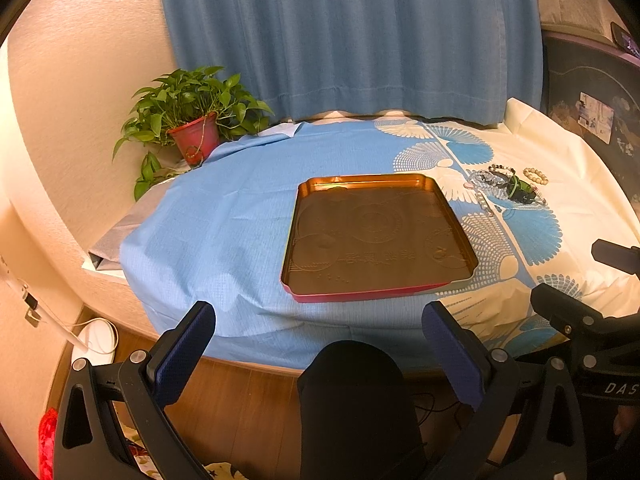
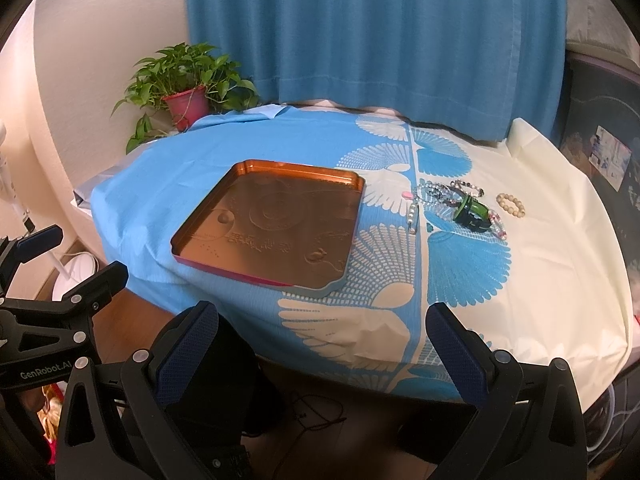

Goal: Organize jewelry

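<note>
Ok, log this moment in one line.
stage: start | left gripper: open, empty | right gripper: open, empty | tray: empty | jewelry: piled right of tray

The left claw [image 1: 318, 350] is showing two black angular arms with triangular cut-outs, each ending in a finger faced with a dark blue textured pad [image 1: 185, 354]. Round silver screw heads are sitting at the joints. The right claw [image 2: 322, 350] is wearing the same build: black frame, blue dimpled pads [image 2: 188, 354], silver screws. White lettering "GenRobot.AI" is running along the left claw's body in the right wrist view, and "DAS" is showing on the right one's in the left wrist view. The person's knee [image 1: 352, 396] is wearing black cloth.
</note>
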The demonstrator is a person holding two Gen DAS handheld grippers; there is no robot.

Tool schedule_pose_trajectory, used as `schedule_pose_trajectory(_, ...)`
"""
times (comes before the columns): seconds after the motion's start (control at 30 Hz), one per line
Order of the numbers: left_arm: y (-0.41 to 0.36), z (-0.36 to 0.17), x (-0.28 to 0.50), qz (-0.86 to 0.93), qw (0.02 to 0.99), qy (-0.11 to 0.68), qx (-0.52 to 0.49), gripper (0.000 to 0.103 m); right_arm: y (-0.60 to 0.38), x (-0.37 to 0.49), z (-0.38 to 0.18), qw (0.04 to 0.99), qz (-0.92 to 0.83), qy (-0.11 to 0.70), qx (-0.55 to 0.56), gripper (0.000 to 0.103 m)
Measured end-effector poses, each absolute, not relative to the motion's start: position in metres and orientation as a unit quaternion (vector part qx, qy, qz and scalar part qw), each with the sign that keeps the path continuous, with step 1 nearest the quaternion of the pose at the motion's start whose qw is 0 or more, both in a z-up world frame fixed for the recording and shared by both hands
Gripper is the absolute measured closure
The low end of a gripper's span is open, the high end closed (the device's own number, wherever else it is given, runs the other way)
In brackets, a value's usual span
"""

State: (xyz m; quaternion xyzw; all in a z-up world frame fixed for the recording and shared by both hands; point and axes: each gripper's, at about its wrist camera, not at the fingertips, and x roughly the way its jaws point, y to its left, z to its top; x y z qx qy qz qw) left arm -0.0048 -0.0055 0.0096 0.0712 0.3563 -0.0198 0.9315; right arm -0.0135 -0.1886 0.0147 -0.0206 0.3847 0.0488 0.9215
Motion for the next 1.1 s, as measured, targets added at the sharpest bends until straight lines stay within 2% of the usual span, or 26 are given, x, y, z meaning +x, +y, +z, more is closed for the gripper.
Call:
schedule_pose_trajectory(0.77,-0.018,-0.002,0.013,-0.045,0.920,0.379,0.091,0.001,-0.200,-0.001,-0.006,0.917,0.050,0.396,0.006,0.000)
schedule_pose_trajectory(0.93,-0.025,-0.011,0.032,-0.058,0.907,0.410,0.074,0.001,-0.239,0.016,-0.015,0.917,0.020,0.396,0.039,0.000)
schedule_pose_trajectory(1.1,-0.045,-0.014,0.055,-0.067,0.901,0.421,0.079,0.001,-0.318,0.045,-0.023,0.920,-0.060,0.380,0.075,0.000)
